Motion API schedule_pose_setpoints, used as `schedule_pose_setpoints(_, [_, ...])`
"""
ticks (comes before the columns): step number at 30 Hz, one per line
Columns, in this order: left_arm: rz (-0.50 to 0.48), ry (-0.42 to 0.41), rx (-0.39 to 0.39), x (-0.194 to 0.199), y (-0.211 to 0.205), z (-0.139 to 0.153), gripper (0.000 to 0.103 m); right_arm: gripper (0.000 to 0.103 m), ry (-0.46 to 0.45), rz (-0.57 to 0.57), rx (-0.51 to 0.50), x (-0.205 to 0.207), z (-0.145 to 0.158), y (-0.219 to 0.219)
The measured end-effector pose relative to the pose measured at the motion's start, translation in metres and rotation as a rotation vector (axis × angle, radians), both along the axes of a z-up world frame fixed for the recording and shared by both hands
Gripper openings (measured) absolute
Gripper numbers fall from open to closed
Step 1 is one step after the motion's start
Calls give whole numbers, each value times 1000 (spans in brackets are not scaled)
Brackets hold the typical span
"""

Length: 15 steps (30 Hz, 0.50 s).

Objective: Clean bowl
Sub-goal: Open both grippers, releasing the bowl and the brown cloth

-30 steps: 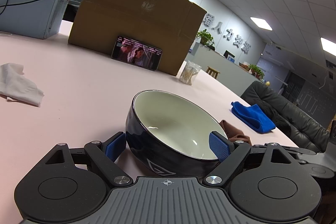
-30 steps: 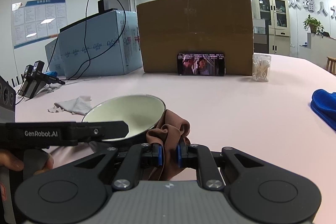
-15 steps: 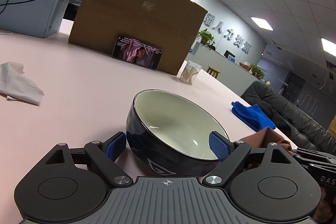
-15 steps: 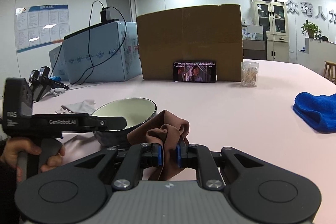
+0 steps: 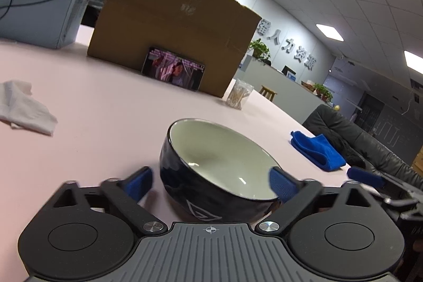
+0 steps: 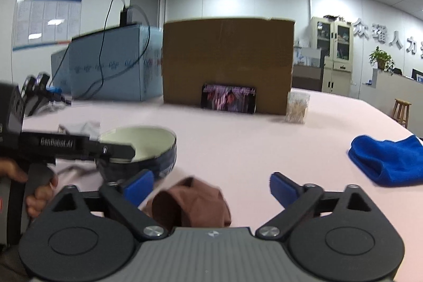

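Nearest, low in the frame, the right gripper (image 6: 211, 188) is opening over a limp, light brown cloth (image 6: 190, 202) it no longer pinches, while the left gripper (image 5: 210, 183) opens around the table's glazed bowl (image 5: 216, 171), probably heavy, slick, breakable, best clasped across its dark outer wall.

Bowl (image 5: 219, 168) on table (image 5: 92, 118), phone (image 5: 173, 70) behind it.
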<state>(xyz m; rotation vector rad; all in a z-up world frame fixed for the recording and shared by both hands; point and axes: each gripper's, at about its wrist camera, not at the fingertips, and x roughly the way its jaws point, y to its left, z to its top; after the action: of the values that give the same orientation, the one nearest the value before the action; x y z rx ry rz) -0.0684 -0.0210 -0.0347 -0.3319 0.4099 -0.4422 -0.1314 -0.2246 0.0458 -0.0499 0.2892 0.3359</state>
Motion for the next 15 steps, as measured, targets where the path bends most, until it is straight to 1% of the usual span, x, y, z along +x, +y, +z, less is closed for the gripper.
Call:
schedule_pose_setpoints(3, [6, -77, -14, -6, 4, 8, 103, 103, -91, -36, 8, -2, 4, -5])
schedule_pose_setpoints(8, [96, -189, -11, -6, 16, 24, 103, 103, -243, -65, 13, 2, 13, -13])
schedule_pose_setpoints(10, [130, -228, 0, -4, 19, 31, 103, 103, -275, -84, 35, 8, 15, -19])
schedule_pose_setpoints(13, [198, -299, 44, 2, 23, 42, 103, 103, -304, -111, 80, 18, 17, -27])
schedule_pose_setpoints(15, [251, -348, 85, 8, 24, 48, 103, 103, -327, -141, 135, 31, 17, -37])
